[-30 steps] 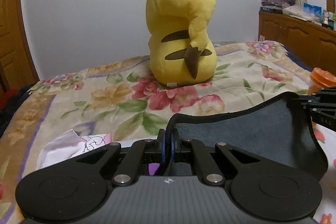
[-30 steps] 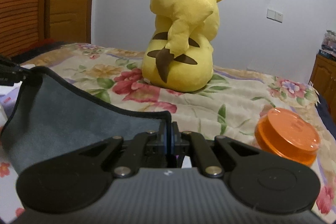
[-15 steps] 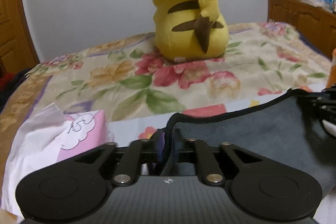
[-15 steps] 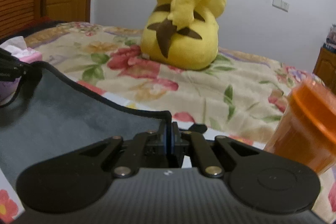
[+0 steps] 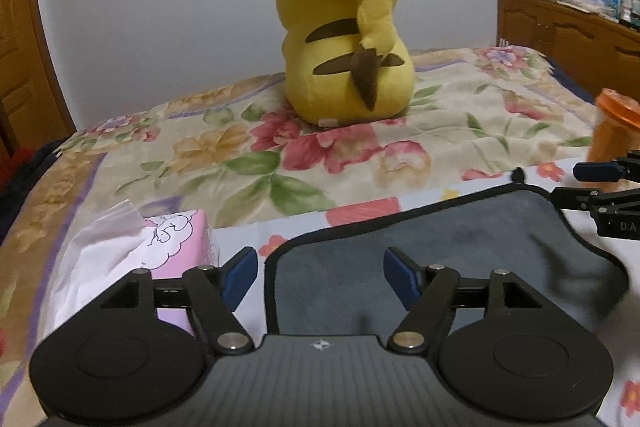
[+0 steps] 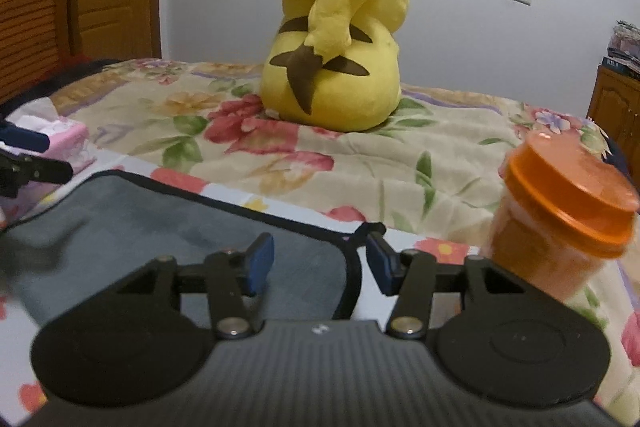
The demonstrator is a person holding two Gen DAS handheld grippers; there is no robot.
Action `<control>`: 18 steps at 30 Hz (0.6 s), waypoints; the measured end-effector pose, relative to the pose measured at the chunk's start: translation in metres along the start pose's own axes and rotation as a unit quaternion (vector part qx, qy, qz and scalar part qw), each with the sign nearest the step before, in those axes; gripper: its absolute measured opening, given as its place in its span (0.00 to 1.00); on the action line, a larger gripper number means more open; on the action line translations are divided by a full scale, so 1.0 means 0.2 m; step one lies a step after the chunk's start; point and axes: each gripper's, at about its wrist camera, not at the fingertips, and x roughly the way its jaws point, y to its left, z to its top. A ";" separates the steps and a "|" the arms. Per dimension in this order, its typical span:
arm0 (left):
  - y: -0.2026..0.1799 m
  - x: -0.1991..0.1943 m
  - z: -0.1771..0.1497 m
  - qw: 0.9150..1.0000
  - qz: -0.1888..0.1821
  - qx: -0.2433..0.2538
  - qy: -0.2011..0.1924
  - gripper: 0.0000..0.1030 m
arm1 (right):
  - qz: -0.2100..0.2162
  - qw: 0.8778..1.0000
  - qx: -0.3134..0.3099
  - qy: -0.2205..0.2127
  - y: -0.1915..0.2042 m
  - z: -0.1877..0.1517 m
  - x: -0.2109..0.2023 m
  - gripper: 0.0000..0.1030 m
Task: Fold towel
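Your left gripper (image 5: 320, 275) has its fingers spread wide, and they hold nothing. The gray towel (image 5: 432, 251) with the dark hem lies on the bed (image 5: 240, 163), and its left near corner sits between your two left fingers (image 5: 239, 273), with the hem running closer to the left one. Your right gripper (image 6: 320, 265) is also wide apart and holds nothing. In the right wrist view the right near corner of the towel (image 6: 192, 235) lies between its fingers (image 6: 260, 263), and the hem curves down near the right one.

The towel spreads flat between both grippers. Its small hanging loop (image 6: 370, 227) shows at the far right corner.

The pink tissue box (image 5: 168, 239) stands just beside your left gripper, on its left side. The orange jar (image 6: 560, 215) stands just to the right of your right gripper. The yellow Pikachu plush (image 5: 344, 23) sits further back on the floral bed cover, well apart from the towel.

The near edge of the towel is hidden behind both gripper bodies. The far right part of the towel in the left view is blurred, so its edge there is hard to make out. The jar is cut off at the frame edge in the left view.
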 end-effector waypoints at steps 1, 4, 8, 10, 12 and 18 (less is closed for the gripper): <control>-0.01 -0.03 0.00 1.000 -0.001 0.001 0.000 0.76 | 0.002 1.000 0.003 0.000 0.00 0.00 -0.03 0.51; -0.03 -0.13 -0.01 1.000 -0.006 0.001 0.000 0.79 | 0.007 1.000 0.011 -0.001 0.02 0.01 -0.13 0.54; -0.06 -0.27 -0.02 1.000 0.001 0.002 -0.002 0.85 | 0.010 1.000 0.028 -0.007 0.02 0.03 -0.26 0.65; -0.06 -0.34 -0.02 1.000 0.002 0.001 -0.003 0.87 | 0.009 0.999 0.032 -0.008 0.03 0.04 -0.33 0.73; -0.07 -0.41 -0.02 1.000 0.006 -0.001 -0.007 0.91 | 0.008 0.999 0.031 -0.009 0.04 0.04 -0.39 0.81; -0.07 -0.60 -0.01 1.000 0.006 -0.012 -0.019 1.00 | 0.007 0.999 0.033 -0.010 0.04 0.05 -0.57 0.96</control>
